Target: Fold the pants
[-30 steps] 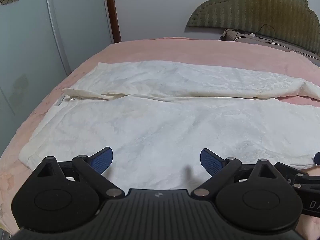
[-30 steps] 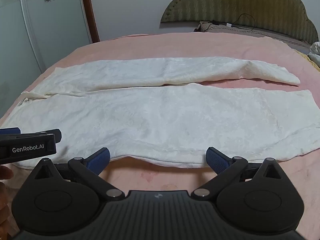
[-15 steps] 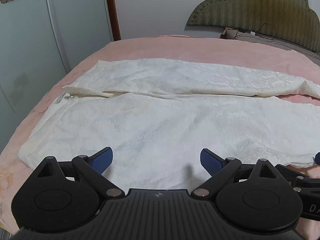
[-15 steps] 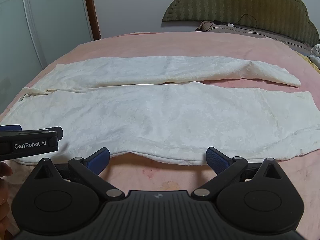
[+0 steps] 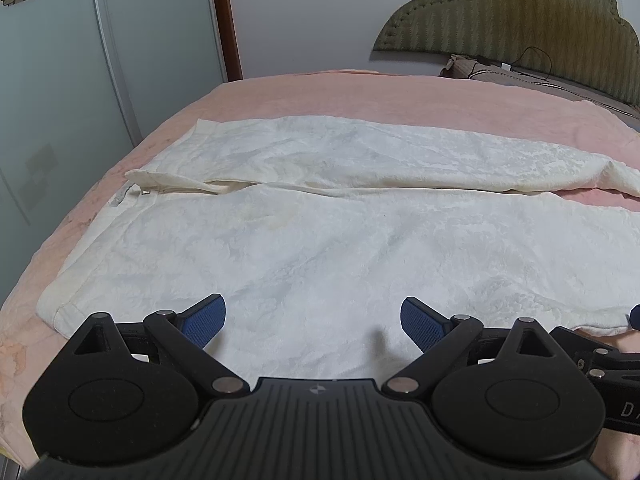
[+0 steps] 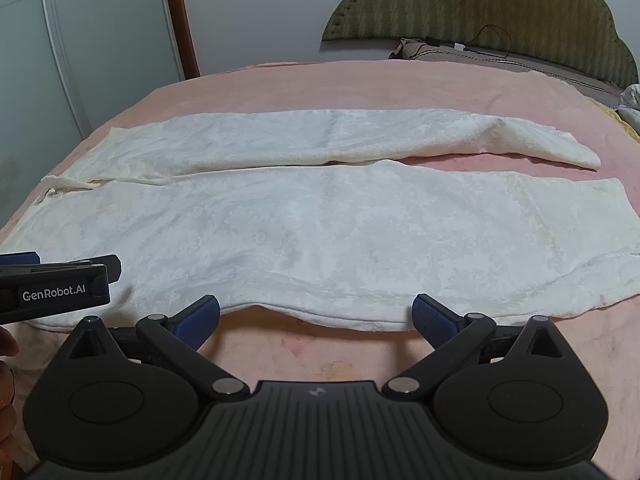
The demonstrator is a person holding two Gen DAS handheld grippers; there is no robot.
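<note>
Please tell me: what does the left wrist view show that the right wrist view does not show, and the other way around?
Only the left wrist view shows the open left claw from behind, over the near leg of the pants, with the waistband corner close at its left.

Only the right wrist view shows both leg ends at the right, the whole near edge of the pants, and the left claw from the side. The open right claw is over the bare pink bedcover.

Both share the white pants spread flat, the pink bedcover and the green headboard.

pink bed (image 6: 360, 88), white pants (image 6: 320, 232) spread flat
</note>
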